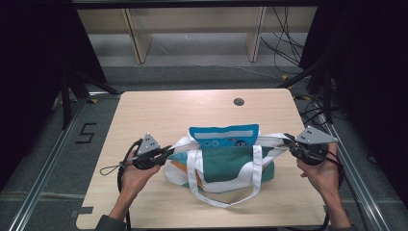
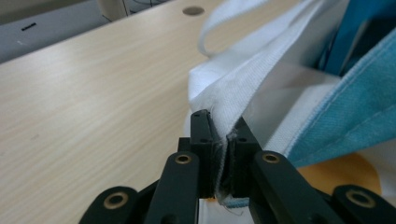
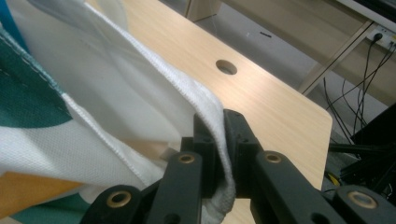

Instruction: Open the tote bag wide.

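Observation:
A teal, white and orange tote bag (image 1: 226,163) sits in the middle of the wooden table (image 1: 159,110), with a blue packet (image 1: 224,136) standing up out of its mouth. My left gripper (image 1: 168,151) is shut on the white fabric at the bag's left rim (image 2: 233,102). On the other side, my right gripper (image 1: 287,139) is shut on the white rim fabric (image 3: 205,107). The two grippers pull the bag's mouth apart. One white handle loop (image 1: 226,192) hangs down toward the table's front edge.
A round cable hole (image 1: 238,101) sits in the table near its far edge. Wooden shelf legs (image 1: 139,43) and loose cables (image 1: 288,48) lie on the floor behind the table. Metal frame rails (image 1: 53,154) run along both sides.

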Demonstrator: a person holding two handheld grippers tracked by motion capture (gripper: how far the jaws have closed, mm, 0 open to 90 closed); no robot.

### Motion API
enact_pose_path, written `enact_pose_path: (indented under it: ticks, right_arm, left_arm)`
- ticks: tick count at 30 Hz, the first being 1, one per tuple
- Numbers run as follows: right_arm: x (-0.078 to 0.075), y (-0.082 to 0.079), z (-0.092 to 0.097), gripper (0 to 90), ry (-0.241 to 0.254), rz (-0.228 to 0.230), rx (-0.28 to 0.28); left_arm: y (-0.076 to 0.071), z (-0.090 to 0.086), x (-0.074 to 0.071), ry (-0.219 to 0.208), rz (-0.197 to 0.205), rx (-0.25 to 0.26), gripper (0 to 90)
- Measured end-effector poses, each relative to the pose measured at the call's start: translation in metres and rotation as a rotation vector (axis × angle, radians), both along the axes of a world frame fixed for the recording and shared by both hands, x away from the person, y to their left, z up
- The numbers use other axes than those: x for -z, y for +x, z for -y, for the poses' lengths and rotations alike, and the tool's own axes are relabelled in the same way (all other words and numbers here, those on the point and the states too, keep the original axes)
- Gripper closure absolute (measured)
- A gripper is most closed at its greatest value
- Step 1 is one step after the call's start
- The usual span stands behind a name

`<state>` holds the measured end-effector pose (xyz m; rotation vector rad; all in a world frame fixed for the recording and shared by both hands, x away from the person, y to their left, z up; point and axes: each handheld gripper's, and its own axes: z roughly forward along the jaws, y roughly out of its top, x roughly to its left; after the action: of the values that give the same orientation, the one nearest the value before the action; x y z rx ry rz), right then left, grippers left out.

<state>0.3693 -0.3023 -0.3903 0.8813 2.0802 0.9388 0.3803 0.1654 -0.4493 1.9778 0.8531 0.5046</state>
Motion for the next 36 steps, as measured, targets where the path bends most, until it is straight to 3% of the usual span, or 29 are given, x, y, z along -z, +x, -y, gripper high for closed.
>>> enact_pose_path:
  ticks: [8,10,17,19,21,22,24,26,28,29,30,31,34,35,36]
  right_arm:
    - [0.016,0.0,-0.002,84.4,-0.033,-0.033,-0.023]
    - [0.021,-0.001,-0.003,84.4,-0.044,-0.052,-0.026]
    - [0.047,0.003,-0.005,85.2,-0.082,-0.116,-0.044]
    - [0.056,0.006,-0.005,85.9,-0.103,-0.134,-0.056]
    - [0.063,0.007,-0.008,86.6,-0.118,-0.156,-0.061]
    - [0.065,0.008,-0.009,86.9,-0.126,-0.161,-0.056]
    - [0.069,0.008,-0.01,87.1,-0.123,-0.189,-0.053]
    - [0.073,0.009,-0.01,87.3,-0.116,-0.206,-0.051]
    - [0.079,0.01,-0.012,87.4,-0.117,-0.237,-0.052]
    - [0.083,0.011,-0.013,87.4,-0.125,-0.239,-0.055]
    - [0.086,0.013,-0.013,87.5,-0.141,-0.246,-0.062]
    - [0.089,0.014,-0.014,87.6,-0.145,-0.252,-0.064]
    - [0.098,0.019,-0.013,87.6,-0.137,-0.288,-0.053]
    - [0.102,0.022,-0.012,87.6,-0.132,-0.291,-0.052]
    - [0.104,0.024,-0.012,87.7,-0.127,-0.29,-0.05]
  left_arm:
    - [0.001,0.008,0.029,0.042,-0.068,0.031,84.8]
    - [0.002,0.008,0.032,0.074,-0.073,0.043,84.9]
    - [0.002,0.012,0.044,0.071,-0.099,0.047,84.9]
    - [0.002,0.014,0.047,0.104,-0.108,0.064,84.9]
    - [0.003,0.016,0.05,0.112,-0.108,0.065,84.9]
    - [0.005,0.016,0.05,0.136,-0.101,0.086,84.9]
    - [0.004,0.017,0.053,0.111,-0.12,0.066,84.9]
    - [0.005,0.016,0.053,0.144,-0.106,0.085,84.9]
    - [0.004,0.019,0.056,0.14,-0.114,0.063,84.9]
    - [0.005,0.019,0.056,0.166,-0.106,0.088,85.0]
    - [0.004,0.021,0.058,0.16,-0.113,0.075,85.1]
    - [0.004,0.022,0.058,0.198,-0.105,0.082,85.2]
    - [0.005,0.026,0.061,0.184,-0.105,0.079,85.4]
    - [0.008,0.024,0.061,0.205,-0.09,0.098,85.4]
    - [0.008,0.024,0.063,0.174,-0.108,0.077,85.4]
